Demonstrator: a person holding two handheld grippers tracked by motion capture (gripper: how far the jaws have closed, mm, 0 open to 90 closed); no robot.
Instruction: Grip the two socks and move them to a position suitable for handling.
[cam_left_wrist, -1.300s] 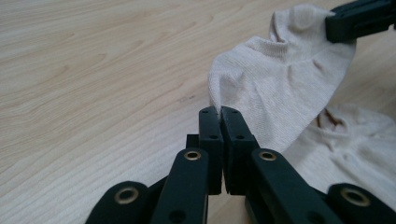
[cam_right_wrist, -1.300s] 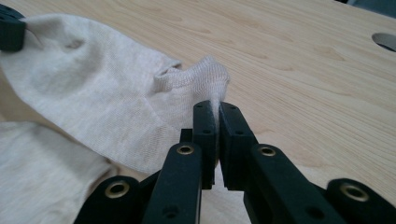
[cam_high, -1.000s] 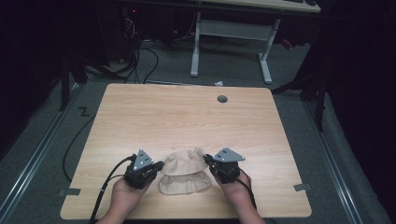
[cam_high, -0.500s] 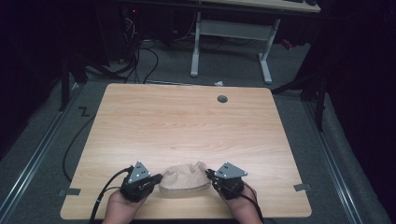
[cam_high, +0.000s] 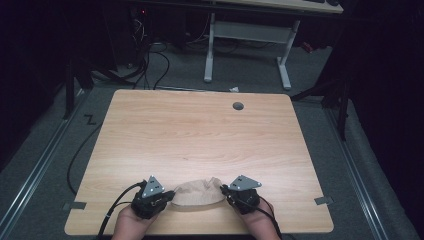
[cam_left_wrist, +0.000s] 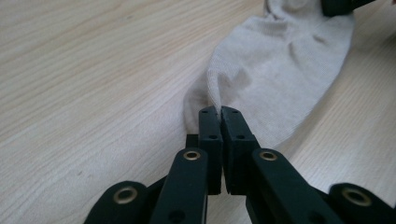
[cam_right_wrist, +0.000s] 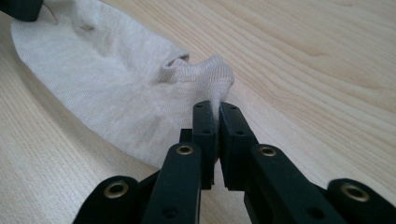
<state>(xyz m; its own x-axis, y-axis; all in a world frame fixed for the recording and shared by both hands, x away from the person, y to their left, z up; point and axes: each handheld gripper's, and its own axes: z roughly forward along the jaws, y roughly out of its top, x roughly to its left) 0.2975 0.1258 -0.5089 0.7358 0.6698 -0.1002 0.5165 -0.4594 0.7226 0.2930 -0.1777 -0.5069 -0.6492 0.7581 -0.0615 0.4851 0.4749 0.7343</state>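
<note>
Pinching opposite ends of a beige sock (cam_high: 197, 195) at the near edge of the wooden table (cam_high: 200, 135), the left gripper (cam_high: 167, 196) and right gripper (cam_high: 226, 192) each have their jaws clamped tight on its fabric, the sock lying between them, with no readable writing anywhere.

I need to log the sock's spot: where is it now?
In the high view the sock lies at the table's near edge, stretched between the left gripper and right gripper.
</note>
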